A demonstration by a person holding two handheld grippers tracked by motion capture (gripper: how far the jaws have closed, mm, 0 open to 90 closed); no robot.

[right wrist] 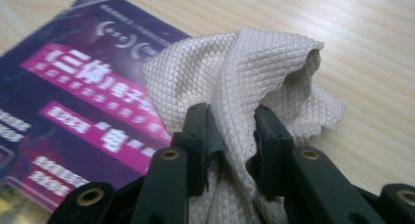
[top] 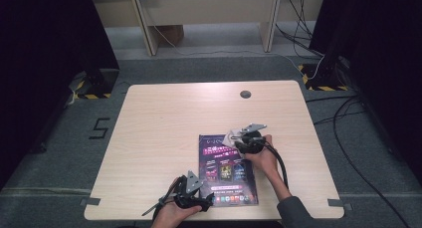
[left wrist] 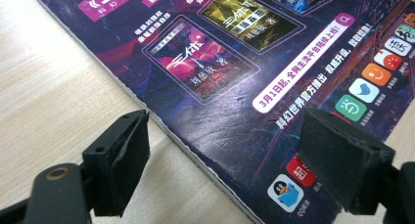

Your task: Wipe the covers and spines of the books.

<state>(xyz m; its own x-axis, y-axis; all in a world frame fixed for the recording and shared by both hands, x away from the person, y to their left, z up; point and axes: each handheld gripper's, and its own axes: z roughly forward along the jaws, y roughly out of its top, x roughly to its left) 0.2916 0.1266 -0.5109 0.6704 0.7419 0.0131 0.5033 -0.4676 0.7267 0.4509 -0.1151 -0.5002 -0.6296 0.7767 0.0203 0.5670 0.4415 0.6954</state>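
A purple magazine (top: pixel 226 169) with pink and white print lies flat near the table's front edge. My left gripper (top: pixel 209 198) is at its lower left corner. In the left gripper view the gripper (left wrist: pixel 225 131) stands open low across the magazine's (left wrist: pixel 235 82) edge. One pad is over bare wood, the other over the cover. My right gripper (top: pixel 239 141) is at the magazine's upper right corner, shut on a bunched white cloth (top: pixel 232 137). Close up, the diamond-weave cloth (right wrist: pixel 235 72) bulges out between the pinching jaws of the right gripper (right wrist: pixel 230 116), beside the magazine (right wrist: pixel 73 87).
The light wooden table (top: pixel 164 118) has a round cable hole (top: pixel 245 94) near its far edge. Black cables (top: pixel 348 118) run over the grey floor to the right. Wooden furniture legs (top: pixel 149 34) stand beyond the table, and dark screens flank both sides.
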